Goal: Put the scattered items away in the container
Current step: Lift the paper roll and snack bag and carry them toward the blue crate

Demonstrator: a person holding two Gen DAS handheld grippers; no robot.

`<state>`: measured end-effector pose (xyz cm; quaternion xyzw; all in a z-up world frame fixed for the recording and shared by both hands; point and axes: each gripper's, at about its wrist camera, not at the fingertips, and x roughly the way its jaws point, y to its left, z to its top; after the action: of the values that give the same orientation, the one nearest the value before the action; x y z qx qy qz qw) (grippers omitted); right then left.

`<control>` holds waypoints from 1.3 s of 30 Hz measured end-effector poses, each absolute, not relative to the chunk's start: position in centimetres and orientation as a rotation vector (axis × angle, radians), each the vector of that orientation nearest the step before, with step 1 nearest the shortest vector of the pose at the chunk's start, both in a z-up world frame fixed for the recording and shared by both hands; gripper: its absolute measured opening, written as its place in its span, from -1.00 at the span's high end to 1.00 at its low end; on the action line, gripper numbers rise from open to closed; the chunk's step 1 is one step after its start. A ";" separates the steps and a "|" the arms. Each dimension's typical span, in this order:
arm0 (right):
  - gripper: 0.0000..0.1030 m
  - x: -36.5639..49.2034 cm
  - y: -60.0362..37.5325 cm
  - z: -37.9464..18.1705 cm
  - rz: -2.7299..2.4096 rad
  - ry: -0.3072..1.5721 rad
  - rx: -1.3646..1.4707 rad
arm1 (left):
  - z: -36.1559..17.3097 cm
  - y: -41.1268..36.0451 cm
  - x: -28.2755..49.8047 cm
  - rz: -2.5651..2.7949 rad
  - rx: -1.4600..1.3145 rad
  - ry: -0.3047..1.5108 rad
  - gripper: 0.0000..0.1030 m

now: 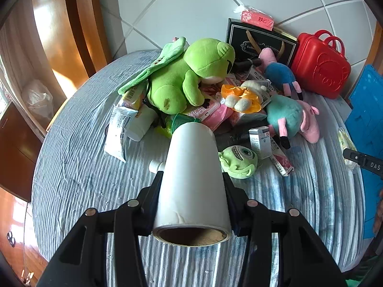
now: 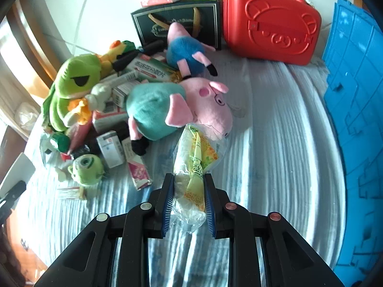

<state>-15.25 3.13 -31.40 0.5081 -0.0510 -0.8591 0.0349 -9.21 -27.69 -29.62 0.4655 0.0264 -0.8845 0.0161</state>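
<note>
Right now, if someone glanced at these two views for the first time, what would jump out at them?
Probably the white roll clamped in the left claw, filling the foreground. Next, the crinkly clear snack bag pinched in the right claw. Behind them, a heap of plush toys and small boxes led by a bright green frog covers the striped bedspread, with a red case at the back.

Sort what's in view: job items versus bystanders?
Job:
- white roll, clamped in left gripper
- snack packet, clamped in right gripper
- green frog plush, pig plush, medicine boxes
- blue container

Bystanders:
- red case
- black gift bag
</note>
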 end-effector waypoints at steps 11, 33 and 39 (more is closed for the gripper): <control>0.53 -10.3 2.8 -22.6 -2.617 -0.154 1.435 | -25.2 -26.2 -8.2 -2.785 1.382 0.054 0.13; 0.53 -4.4 8.2 -12.2 -2.627 -0.214 1.250 | -16.7 -21.9 -6.3 -2.793 1.218 -0.013 0.13; 0.53 -3.5 9.7 -10.9 -2.607 -0.223 1.208 | -14.0 -20.0 -5.4 -2.806 1.157 -0.024 0.13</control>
<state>-3.48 9.70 -10.91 0.4156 -0.0768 -0.8970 0.1296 -5.37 -20.04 -14.01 0.3806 -0.0080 -0.9232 0.0532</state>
